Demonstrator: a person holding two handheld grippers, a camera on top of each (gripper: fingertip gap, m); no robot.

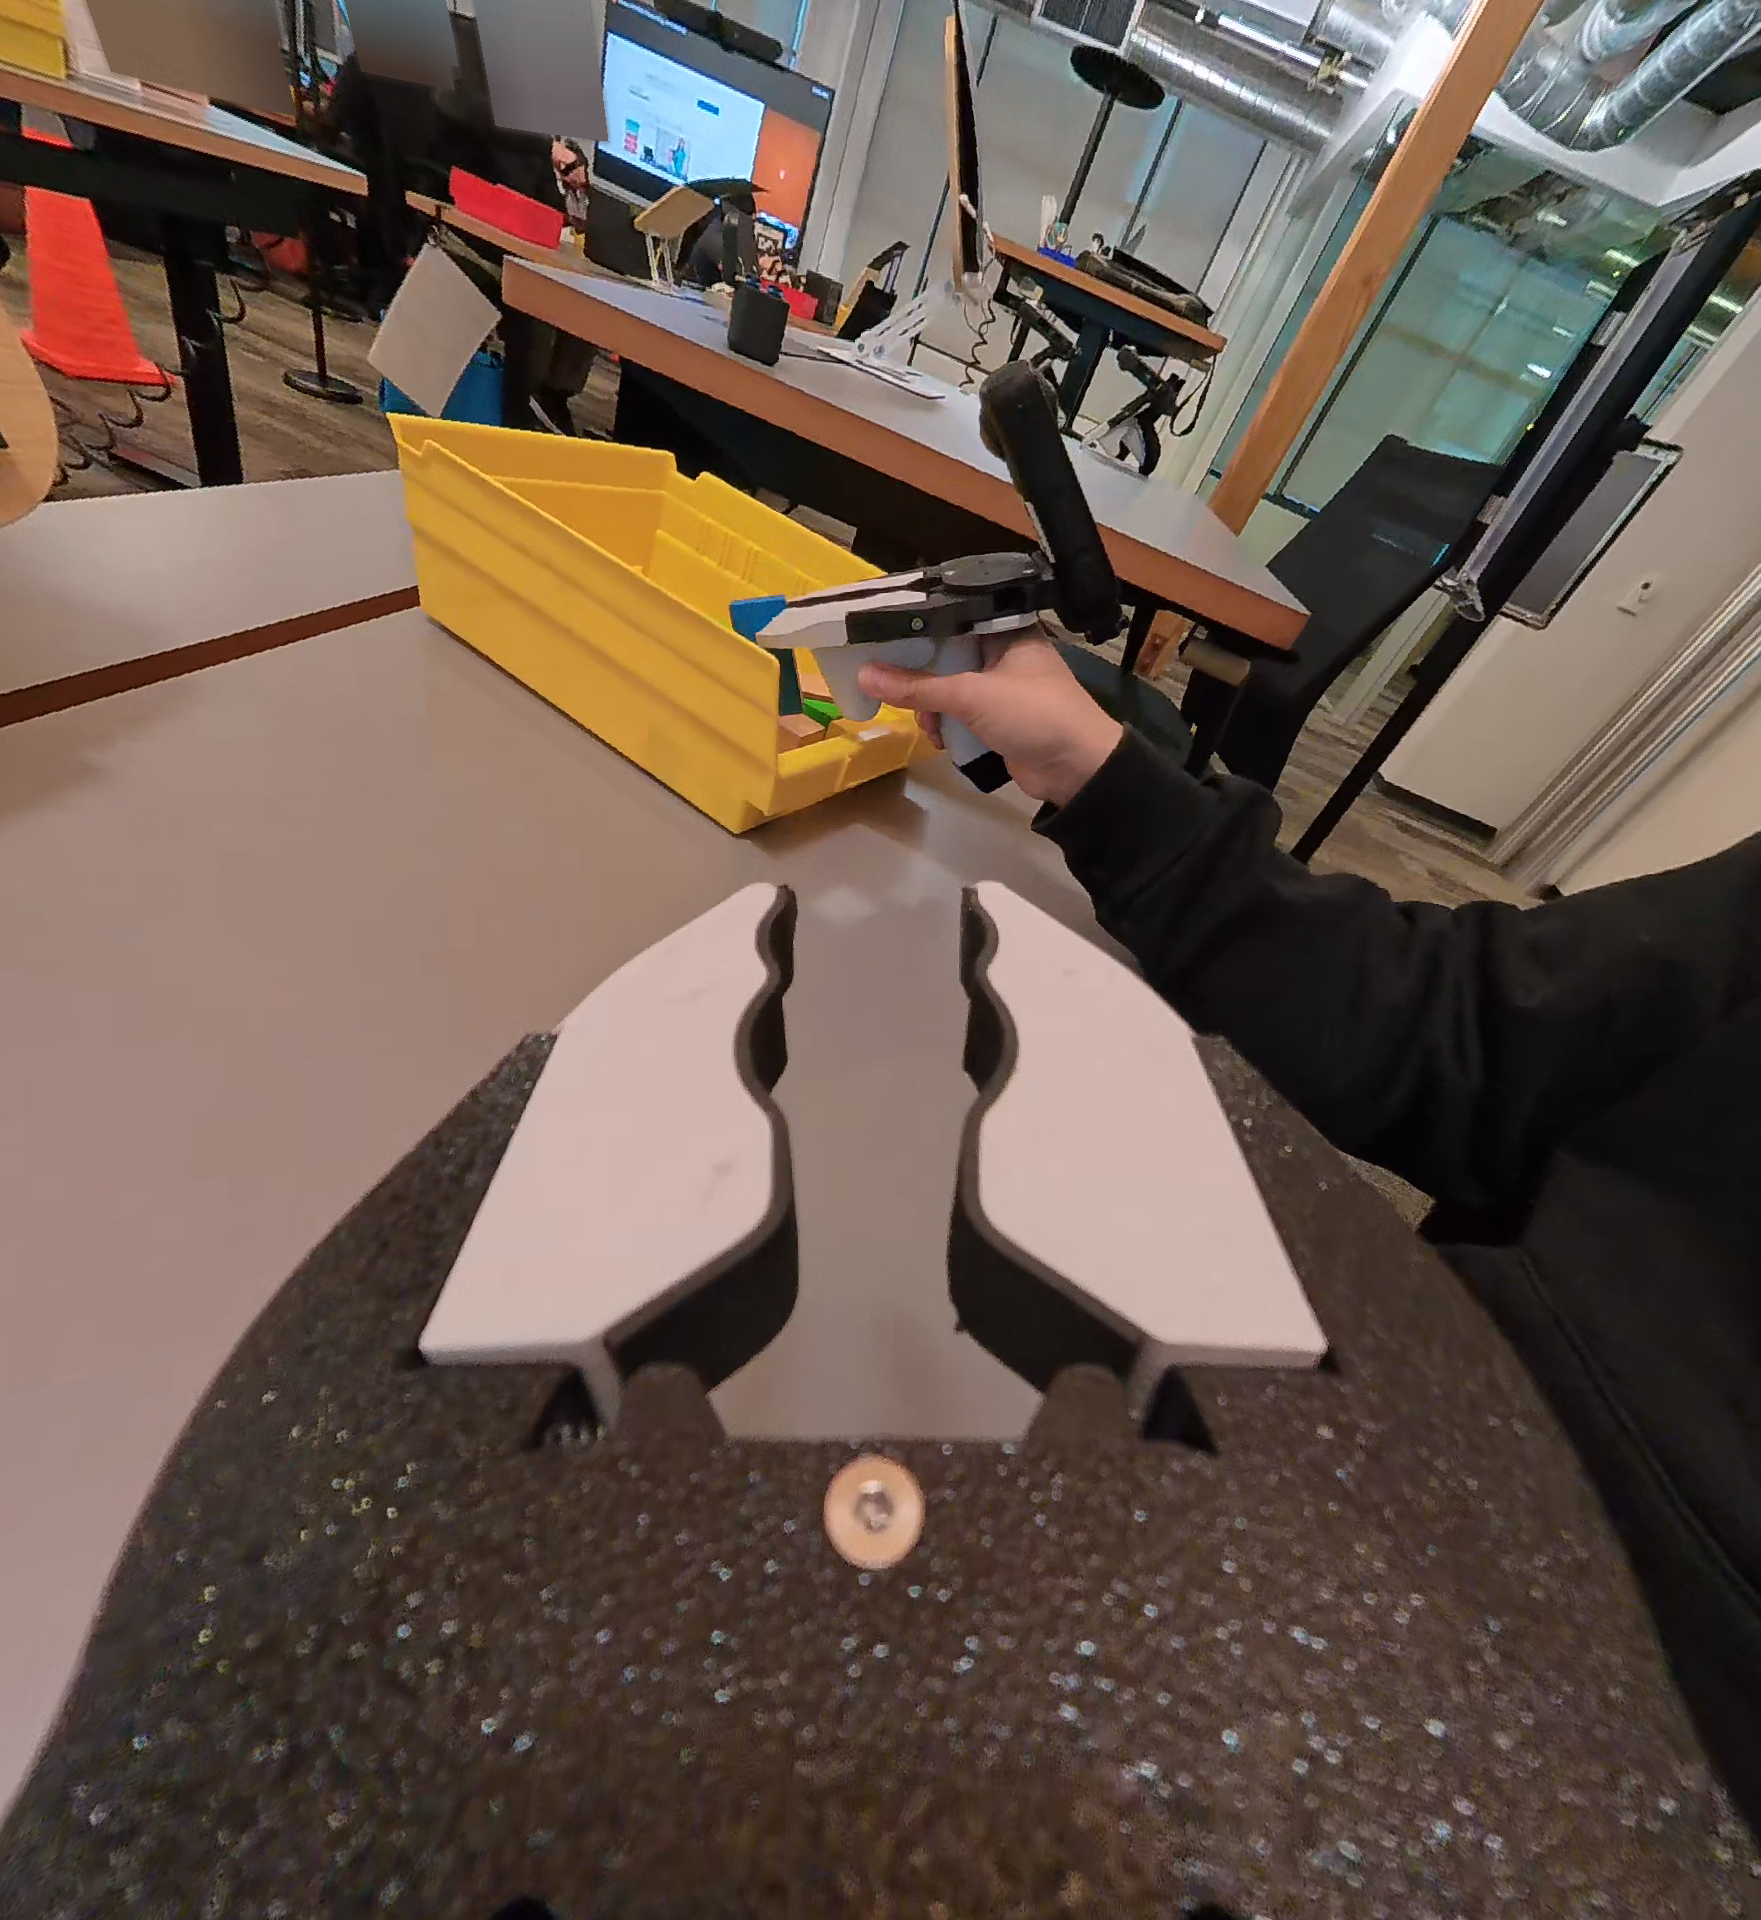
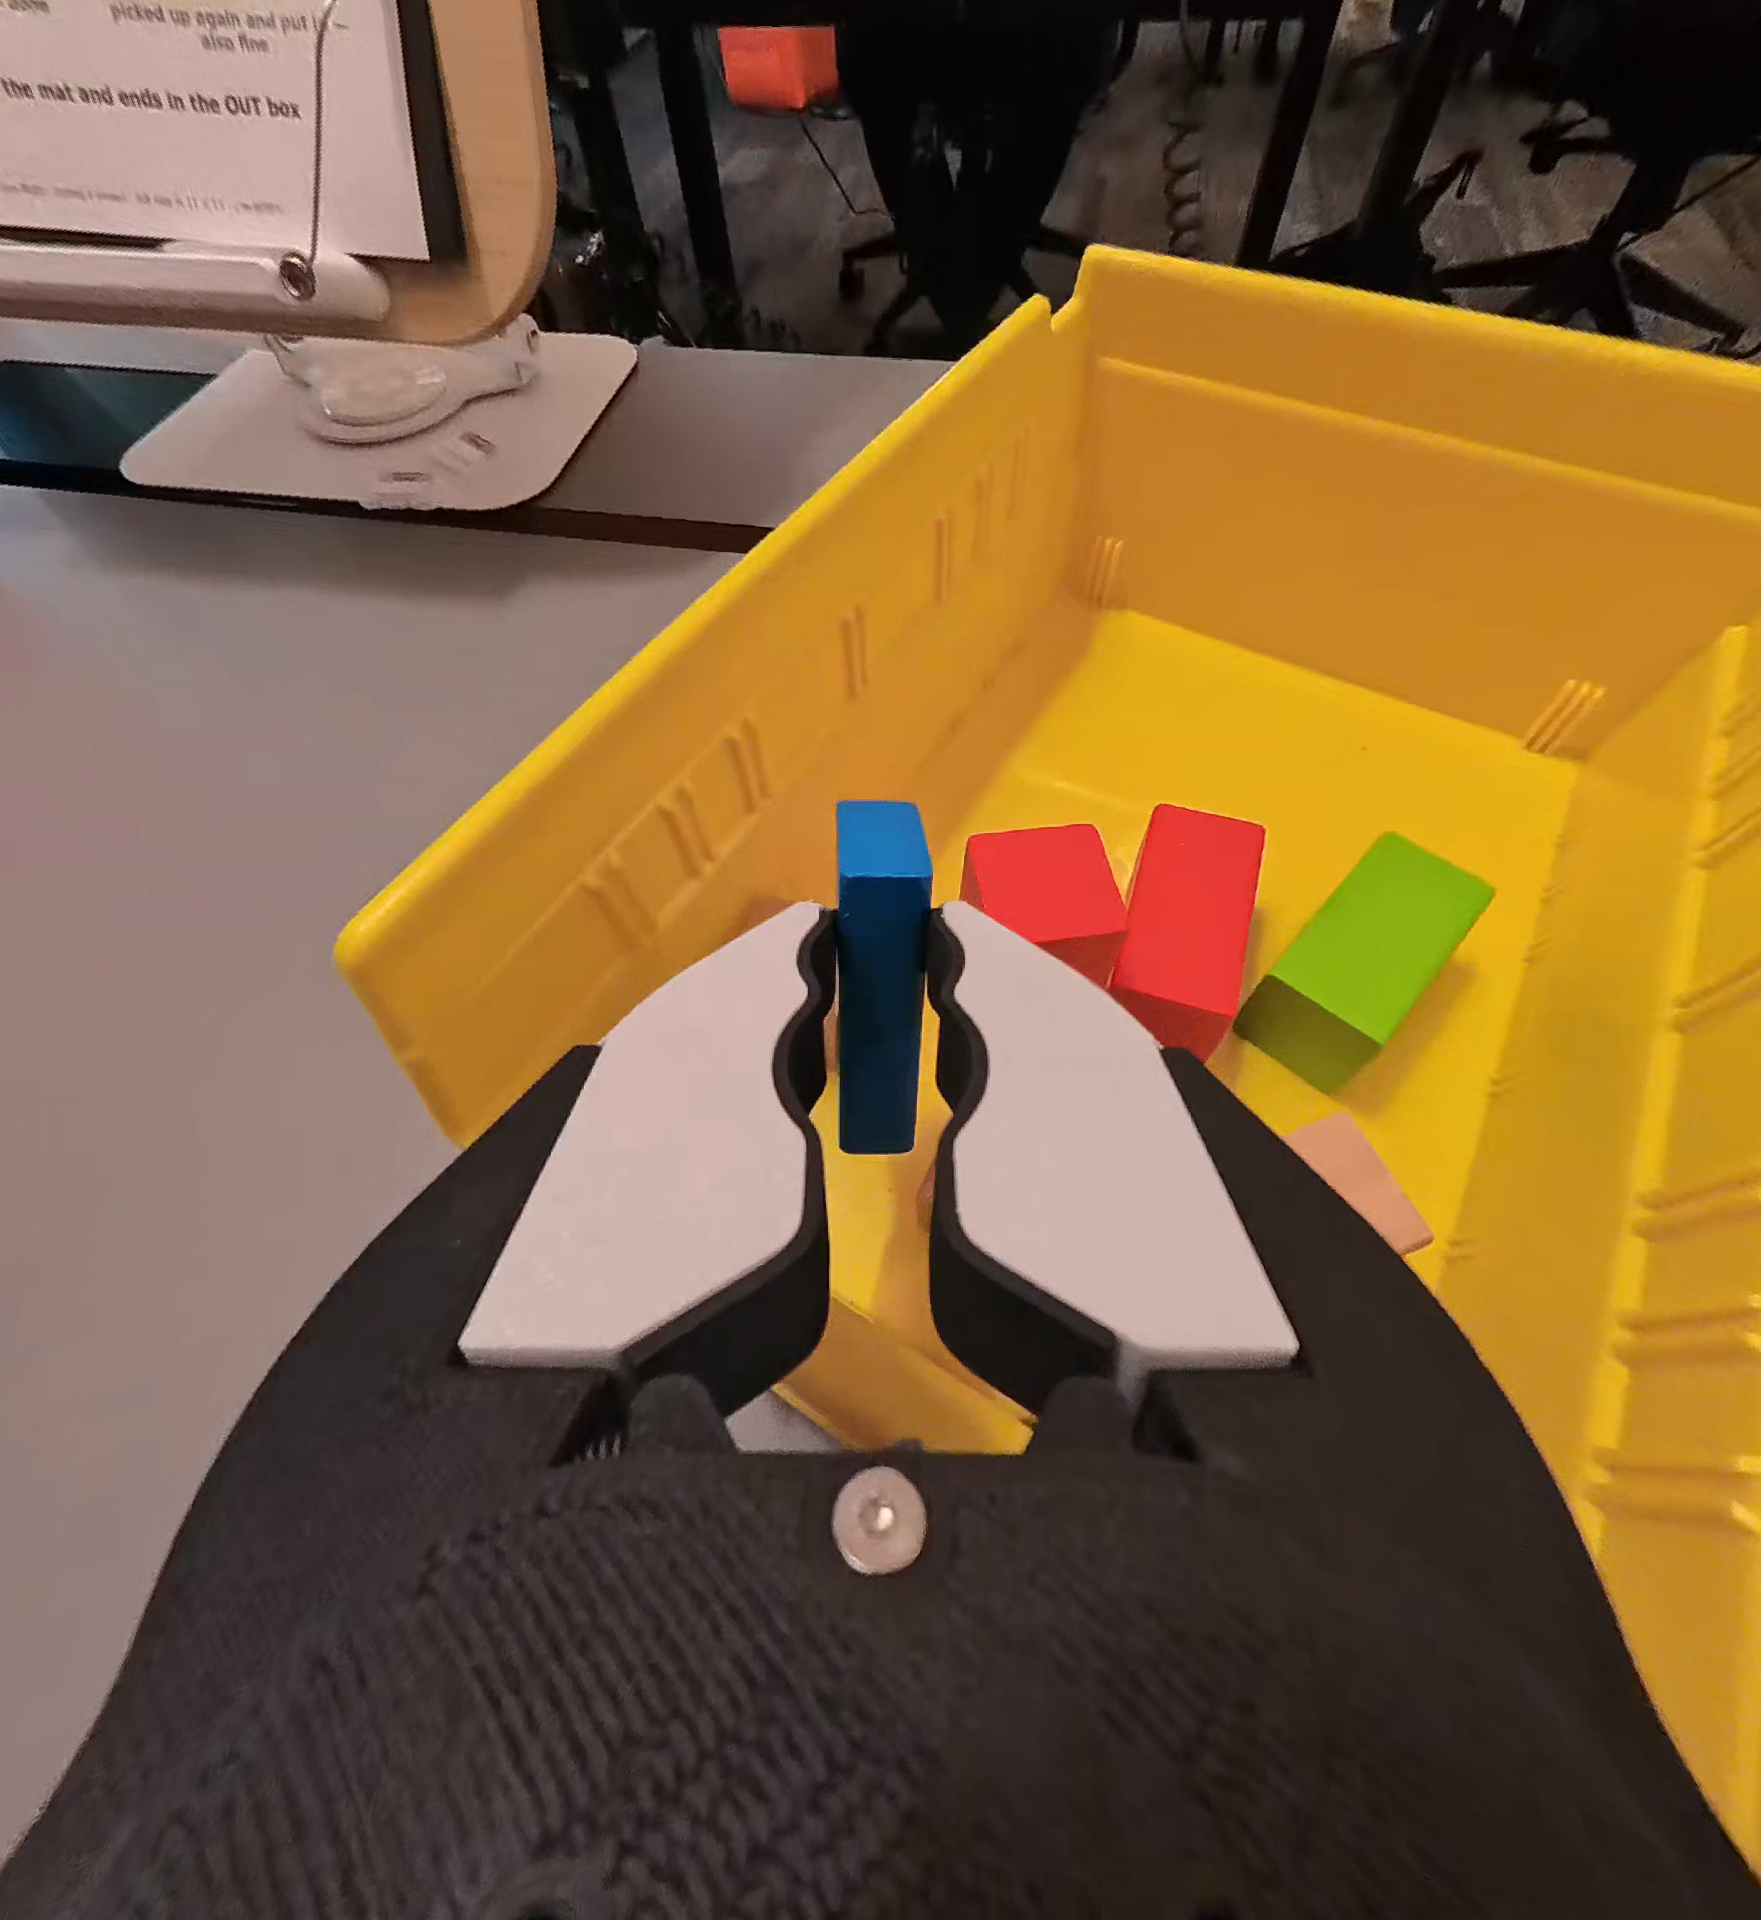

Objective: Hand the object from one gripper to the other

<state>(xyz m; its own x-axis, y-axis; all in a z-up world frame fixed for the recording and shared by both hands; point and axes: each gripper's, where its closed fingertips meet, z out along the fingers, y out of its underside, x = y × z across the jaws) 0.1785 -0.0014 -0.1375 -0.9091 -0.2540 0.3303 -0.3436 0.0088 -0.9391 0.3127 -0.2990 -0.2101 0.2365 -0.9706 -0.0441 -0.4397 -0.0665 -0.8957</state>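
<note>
My right gripper [image 2: 881, 914] is shut on a blue block [image 2: 881, 977], its pads pressing both sides, and holds it upright over the near end of the yellow bin [image 2: 647, 831]. In the left wrist view the right gripper [image 1: 767, 634] shows over the bin [image 1: 585, 613] with the blue block [image 1: 756, 615] at its tip. My left gripper [image 1: 876, 904] is open with nothing between its fingers, above the grey table [image 1: 284, 883], short of the bin.
Two red blocks [image 2: 1125, 914], a green block [image 2: 1364, 956] and tan blocks [image 2: 1364, 1184] lie in the bin. A stand with a printed sheet [image 2: 232, 156] is at the table's far left. A person's sleeve [image 1: 1375, 987] crosses the right side.
</note>
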